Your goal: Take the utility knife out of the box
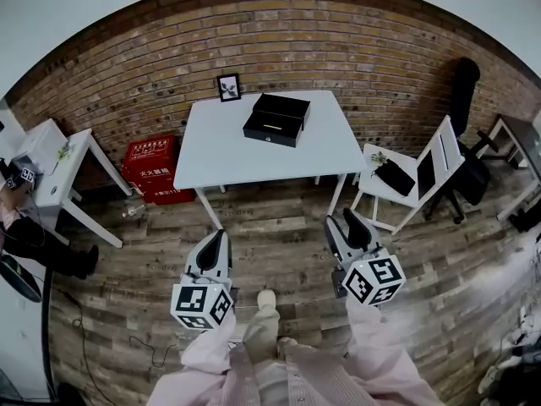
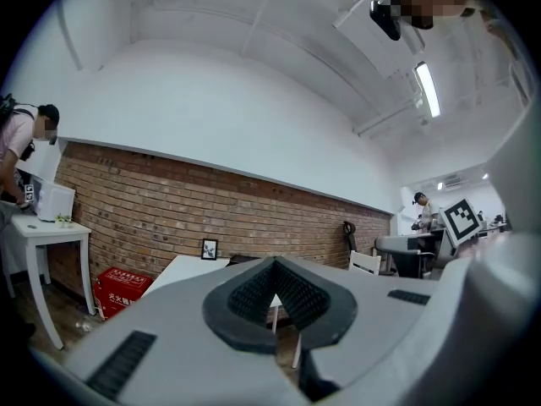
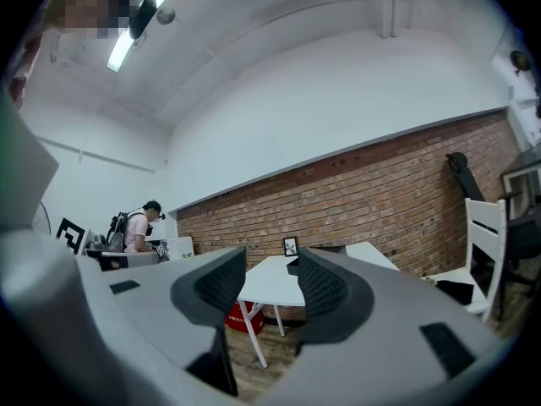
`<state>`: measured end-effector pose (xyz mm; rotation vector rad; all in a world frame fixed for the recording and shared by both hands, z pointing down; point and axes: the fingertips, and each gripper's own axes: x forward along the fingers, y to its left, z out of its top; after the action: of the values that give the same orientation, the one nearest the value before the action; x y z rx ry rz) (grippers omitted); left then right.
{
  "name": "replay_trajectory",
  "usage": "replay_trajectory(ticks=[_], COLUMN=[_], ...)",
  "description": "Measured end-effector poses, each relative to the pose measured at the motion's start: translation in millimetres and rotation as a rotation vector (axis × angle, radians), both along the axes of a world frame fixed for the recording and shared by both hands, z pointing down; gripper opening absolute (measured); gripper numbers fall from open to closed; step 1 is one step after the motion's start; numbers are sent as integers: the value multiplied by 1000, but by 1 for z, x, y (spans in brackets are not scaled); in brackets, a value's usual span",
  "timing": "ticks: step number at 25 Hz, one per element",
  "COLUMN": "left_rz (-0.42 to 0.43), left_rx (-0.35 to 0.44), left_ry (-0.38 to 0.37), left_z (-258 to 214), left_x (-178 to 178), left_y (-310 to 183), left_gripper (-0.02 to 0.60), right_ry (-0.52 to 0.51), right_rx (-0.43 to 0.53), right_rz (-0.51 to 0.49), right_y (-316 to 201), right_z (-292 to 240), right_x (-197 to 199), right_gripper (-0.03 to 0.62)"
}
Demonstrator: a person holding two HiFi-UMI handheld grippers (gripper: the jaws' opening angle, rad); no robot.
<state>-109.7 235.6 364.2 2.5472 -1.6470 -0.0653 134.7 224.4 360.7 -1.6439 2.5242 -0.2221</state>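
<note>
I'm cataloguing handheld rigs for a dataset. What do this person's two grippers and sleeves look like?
The left gripper and the right gripper both have light grey bodies and black ribbed pads. Each carries a white cube printed with black square markers. The sleeves are pale pink. No cables are visible on the grippers.

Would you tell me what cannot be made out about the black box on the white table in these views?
- Head view: the black box is too small to show whether a knife lies inside.
- Left gripper view: the shut jaws of the left gripper hide most of the box.
- Right gripper view: one jaw of the open right gripper covers most of it.
- Head view: the red crate's print is too small to read.
</note>
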Motion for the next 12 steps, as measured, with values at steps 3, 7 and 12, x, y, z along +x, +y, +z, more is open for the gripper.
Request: replay_trajectory(ticks=[3, 7, 12], left_rz=[2, 13, 20], left_rx=[-5, -17, -33], left_ry=[3, 5, 1], left_z=[3, 10, 16], left_x=[1, 3, 0], left_y=[-20, -53, -102], left_gripper=[-8, -8, -8], right_ry=[6, -6, -16], right_rx=[-9, -13, -27], right_rz=[-7, -12, -9], right_y=[-18, -49, -95], right_z=[5, 10, 16], right_x=[-2, -3, -5], right_gripper=[175, 175, 175])
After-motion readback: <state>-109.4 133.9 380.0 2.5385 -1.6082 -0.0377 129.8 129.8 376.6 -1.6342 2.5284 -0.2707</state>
